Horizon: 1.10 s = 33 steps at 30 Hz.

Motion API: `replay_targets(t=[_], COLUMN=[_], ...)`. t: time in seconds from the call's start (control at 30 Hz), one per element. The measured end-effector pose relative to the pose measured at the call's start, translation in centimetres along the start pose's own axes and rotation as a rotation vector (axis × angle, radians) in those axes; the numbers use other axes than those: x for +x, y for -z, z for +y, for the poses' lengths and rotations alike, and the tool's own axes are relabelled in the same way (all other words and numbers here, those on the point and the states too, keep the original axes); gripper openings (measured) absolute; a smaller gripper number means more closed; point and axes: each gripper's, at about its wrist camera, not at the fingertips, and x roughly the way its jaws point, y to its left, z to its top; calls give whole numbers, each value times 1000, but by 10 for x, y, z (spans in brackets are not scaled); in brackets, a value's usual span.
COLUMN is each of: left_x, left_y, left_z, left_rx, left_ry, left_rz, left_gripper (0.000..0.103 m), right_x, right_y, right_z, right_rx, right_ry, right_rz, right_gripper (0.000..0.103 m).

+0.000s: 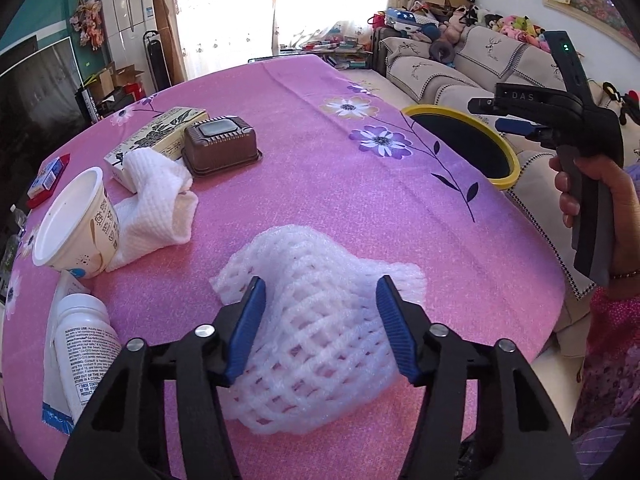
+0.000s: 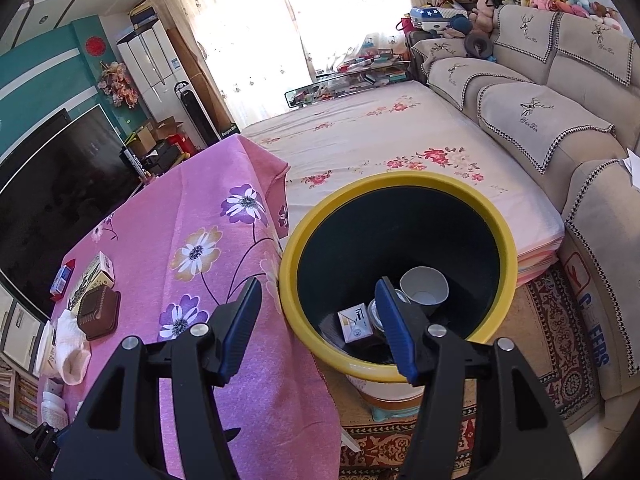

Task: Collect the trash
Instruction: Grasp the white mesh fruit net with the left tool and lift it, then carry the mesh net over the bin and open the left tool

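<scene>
A white foam net sleeve [image 1: 320, 344] lies on the pink flowered tablecloth [image 1: 320, 168] near its front edge. My left gripper [image 1: 322, 280] straddles it: the net fills the gap and both blue pads press into its sides. The yellow-rimmed black bin [image 2: 292, 280] stands beside the table, with a paper cup [image 2: 424, 288] and a small carton [image 2: 354, 326] at its bottom. My right gripper [image 2: 318, 280] hovers open and empty over the bin's near rim. In the left wrist view, a hand holds that gripper [image 1: 500, 116] above the bin [image 1: 508, 160].
At the table's left are a tipped paper tub [image 1: 76, 224], a white cloth [image 1: 156, 200], a brown plastic box [image 1: 220, 144], a printed carton [image 1: 160, 132], a white bottle [image 1: 86, 352] and a small card pack [image 1: 46, 180]. A sofa [image 2: 540, 120] and a covered bed [image 2: 380, 140] lie beyond the bin.
</scene>
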Motion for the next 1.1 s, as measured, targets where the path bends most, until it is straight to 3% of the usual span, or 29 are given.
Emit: replay_targets(t=[0.1,0.2,0.6,1.1], left_x=[-2,-6,-5,34], left_y=[-1,-4,-49,-156], left_z=[-3,-6,-33,-116], left_rx=[2,2,63,168], left_ry=[42,69,109,208], left_rz=[-7,-18,-79,-160], left_gripper=[30,25,24,24], right_x=[-2,-7,-32,-64], right_y=[1,0,3,9], right_z=[1,0,-35,-116], right_rx=[-1,0,58,196], right_ry=[-9,-15,30,121], right_rz=[-3,-15,-67,-136], right_gripper=[56,56,56,58])
